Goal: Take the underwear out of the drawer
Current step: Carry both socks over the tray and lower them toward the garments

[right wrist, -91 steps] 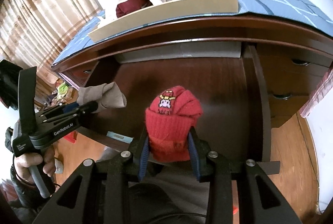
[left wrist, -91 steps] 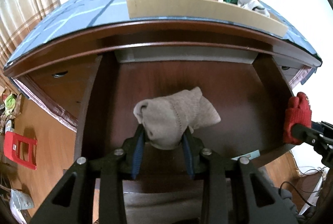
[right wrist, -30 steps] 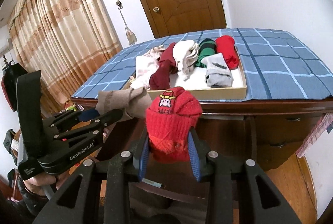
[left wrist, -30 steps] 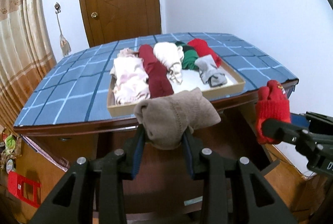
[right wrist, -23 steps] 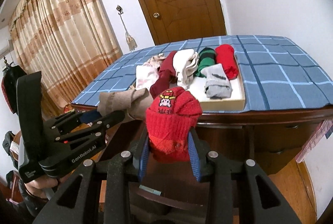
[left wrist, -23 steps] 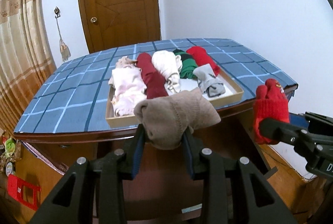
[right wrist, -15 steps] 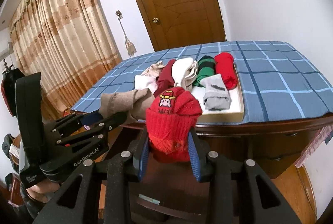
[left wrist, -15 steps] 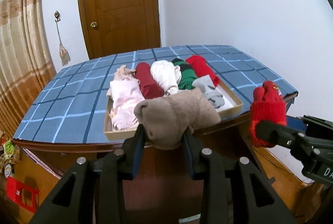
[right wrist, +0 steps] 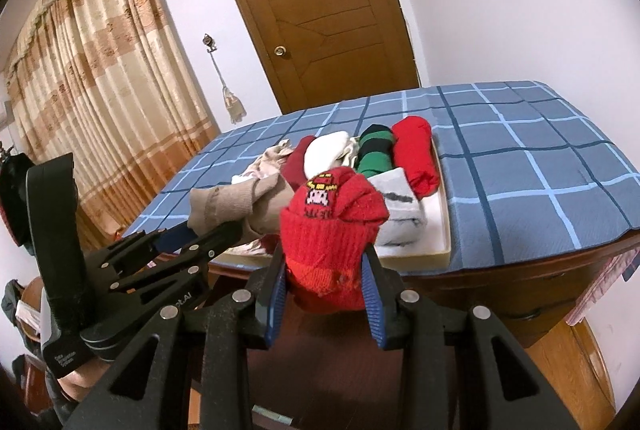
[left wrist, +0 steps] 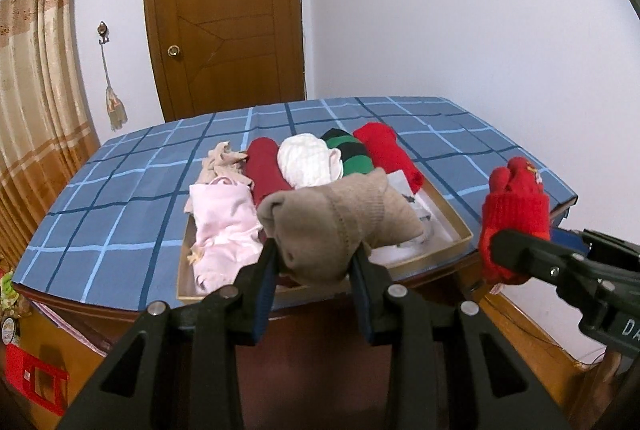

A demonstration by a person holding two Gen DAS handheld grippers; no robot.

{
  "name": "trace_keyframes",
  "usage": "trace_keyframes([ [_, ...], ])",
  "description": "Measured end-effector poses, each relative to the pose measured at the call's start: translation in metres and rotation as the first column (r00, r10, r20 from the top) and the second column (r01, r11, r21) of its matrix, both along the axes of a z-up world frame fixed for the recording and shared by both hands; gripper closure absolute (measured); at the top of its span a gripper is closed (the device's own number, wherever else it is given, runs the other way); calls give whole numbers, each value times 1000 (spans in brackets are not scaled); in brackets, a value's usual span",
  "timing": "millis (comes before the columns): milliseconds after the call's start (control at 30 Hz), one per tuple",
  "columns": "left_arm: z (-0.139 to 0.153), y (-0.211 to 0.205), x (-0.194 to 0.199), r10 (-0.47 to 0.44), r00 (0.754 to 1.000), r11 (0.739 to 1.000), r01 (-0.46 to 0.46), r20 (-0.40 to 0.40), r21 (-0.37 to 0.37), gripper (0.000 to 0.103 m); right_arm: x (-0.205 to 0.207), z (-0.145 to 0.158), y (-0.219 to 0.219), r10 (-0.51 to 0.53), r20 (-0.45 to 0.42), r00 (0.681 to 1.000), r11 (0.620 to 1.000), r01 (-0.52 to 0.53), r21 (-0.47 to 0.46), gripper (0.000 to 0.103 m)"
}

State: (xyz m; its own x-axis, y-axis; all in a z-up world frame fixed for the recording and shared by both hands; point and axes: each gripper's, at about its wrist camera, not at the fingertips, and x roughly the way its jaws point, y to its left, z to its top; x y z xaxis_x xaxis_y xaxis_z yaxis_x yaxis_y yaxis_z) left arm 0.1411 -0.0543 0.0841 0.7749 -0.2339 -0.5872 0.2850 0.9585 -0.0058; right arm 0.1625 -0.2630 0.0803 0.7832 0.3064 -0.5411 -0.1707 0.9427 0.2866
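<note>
My left gripper [left wrist: 314, 262] is shut on a rolled beige knit garment [left wrist: 332, 226], held in the air just in front of a shallow tan tray [left wrist: 452, 254] on the blue checked tabletop [left wrist: 120, 190]. My right gripper [right wrist: 324, 278] is shut on a rolled red knit garment [right wrist: 334, 230] with a small pixel figure on it. In the left wrist view the red roll [left wrist: 514, 214] hangs to the right of the tray. In the right wrist view the beige roll [right wrist: 236, 204] sits to the left, in the left gripper [right wrist: 208, 234]. The drawer is hidden below both grippers.
The tray holds several rolled clothes: pink [left wrist: 224, 222], dark red [left wrist: 264, 170], white [left wrist: 308, 158], green-striped [left wrist: 348, 150], red [left wrist: 388, 150], grey [right wrist: 400, 210]. A wooden door [left wrist: 224, 14] stands behind the table, curtains [right wrist: 100, 78] on the left. A red crate [left wrist: 32, 378] is on the floor.
Both grippers have risen out of the open drawer with their rolls and moved forward toward the tray. The tabletop and tray now lie below and ahead. Neither grip has changed.
</note>
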Motion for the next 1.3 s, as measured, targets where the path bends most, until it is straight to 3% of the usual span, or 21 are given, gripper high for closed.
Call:
trace_keyframes([
  [833,-21,-20,67,13,998,1000,-14,-59,-11,70,63,-12,-13,-43,-53,998,999,43,-14,66],
  [1300,-27,-24,85,8,997,1000,-10,-78,-23,70,80,-21,-35,-100,-75,992,994,97,-46,66],
])
